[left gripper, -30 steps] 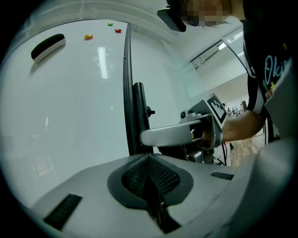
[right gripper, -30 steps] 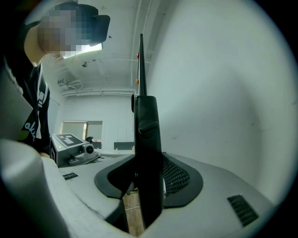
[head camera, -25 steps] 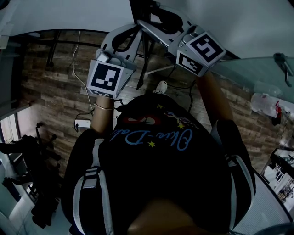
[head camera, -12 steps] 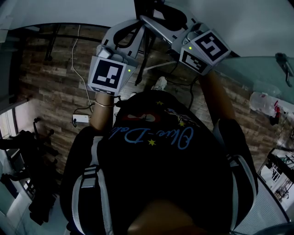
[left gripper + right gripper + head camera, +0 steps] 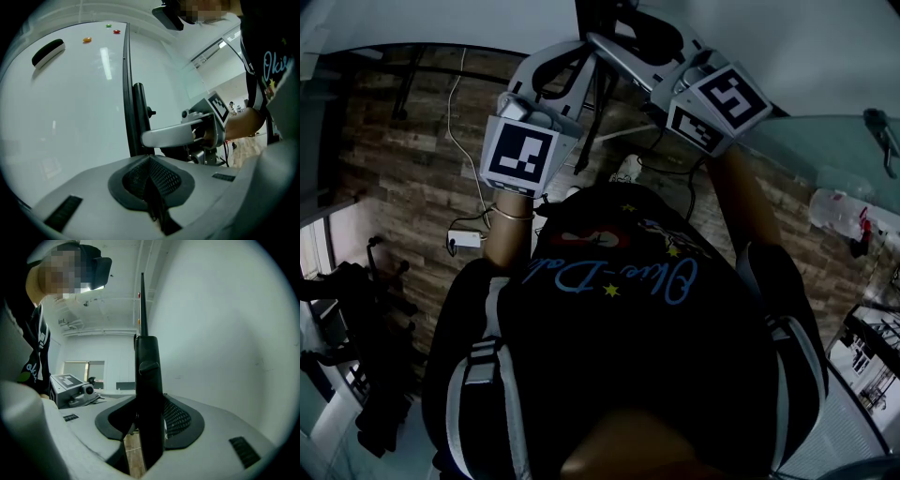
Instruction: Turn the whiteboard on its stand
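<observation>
Fingers of my right gripper (image 5: 149, 425) are clamped on the black frame (image 5: 147, 366) of the whiteboard (image 5: 225, 333). The frame runs straight up from between them, and the board's white face spreads away to their right.

The fingers of my left gripper (image 5: 151, 183) are pressed together to a dark seam. I can make out nothing between them. The same black frame rises just beyond their tips, and I cannot tell whether the tips touch it. From this side the white face lies to the left of the fingers.

Far up the board from the left fingers, a black eraser (image 5: 48, 51) sits on the white face. Beyond it, nearer the frame, are an orange magnet (image 5: 86, 40), a green magnet (image 5: 108, 26) and a red magnet (image 5: 116, 32).

To the right of my left fingers, one grey finger of the right gripper reaches across to the frame, with my hand (image 5: 236, 126) behind it.

From the head view, both grippers are held out ahead of me, near each other and pointing at the board's edge. Below them lies a wood-plank floor (image 5: 412, 169), where a white cable (image 5: 473, 159) trails to a small white box (image 5: 464, 239).
</observation>
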Demonstrator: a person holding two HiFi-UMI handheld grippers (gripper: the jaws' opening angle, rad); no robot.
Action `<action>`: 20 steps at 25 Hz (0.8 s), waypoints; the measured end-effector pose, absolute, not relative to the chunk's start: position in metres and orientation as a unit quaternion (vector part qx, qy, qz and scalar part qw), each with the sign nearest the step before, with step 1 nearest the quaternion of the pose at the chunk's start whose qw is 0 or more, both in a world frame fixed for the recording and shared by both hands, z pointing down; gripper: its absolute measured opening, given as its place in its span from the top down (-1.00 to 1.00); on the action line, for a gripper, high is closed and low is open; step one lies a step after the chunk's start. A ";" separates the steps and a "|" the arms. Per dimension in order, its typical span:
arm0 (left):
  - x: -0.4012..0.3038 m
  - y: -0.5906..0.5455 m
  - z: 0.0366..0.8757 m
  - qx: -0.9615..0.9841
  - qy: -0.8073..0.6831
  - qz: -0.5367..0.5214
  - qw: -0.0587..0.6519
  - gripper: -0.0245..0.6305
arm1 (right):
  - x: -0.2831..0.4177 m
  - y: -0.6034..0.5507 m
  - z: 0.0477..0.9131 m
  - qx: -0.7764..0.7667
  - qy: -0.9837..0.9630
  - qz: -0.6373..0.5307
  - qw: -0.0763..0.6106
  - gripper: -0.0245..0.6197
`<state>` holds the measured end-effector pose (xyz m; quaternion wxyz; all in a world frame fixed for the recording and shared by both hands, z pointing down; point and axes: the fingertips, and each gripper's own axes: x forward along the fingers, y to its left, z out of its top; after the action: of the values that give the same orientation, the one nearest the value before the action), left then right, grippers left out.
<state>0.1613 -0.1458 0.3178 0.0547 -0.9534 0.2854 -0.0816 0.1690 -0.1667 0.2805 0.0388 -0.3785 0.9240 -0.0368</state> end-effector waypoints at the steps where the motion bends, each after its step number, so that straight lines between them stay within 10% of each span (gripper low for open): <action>1: 0.160 -0.144 0.318 -0.953 0.286 -0.082 0.055 0.92 | 0.167 -0.165 0.280 -0.379 0.924 -0.037 0.038 0.34; 20: 0.143 -0.130 0.317 -0.951 0.293 -0.077 0.052 0.92 | 0.151 -0.151 0.279 -0.379 0.924 -0.038 0.039 0.34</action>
<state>0.1432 -0.1304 0.3173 0.0519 -0.9514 0.2934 -0.0774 0.1511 -0.1507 0.2792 0.0393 -0.3792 0.9237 -0.0376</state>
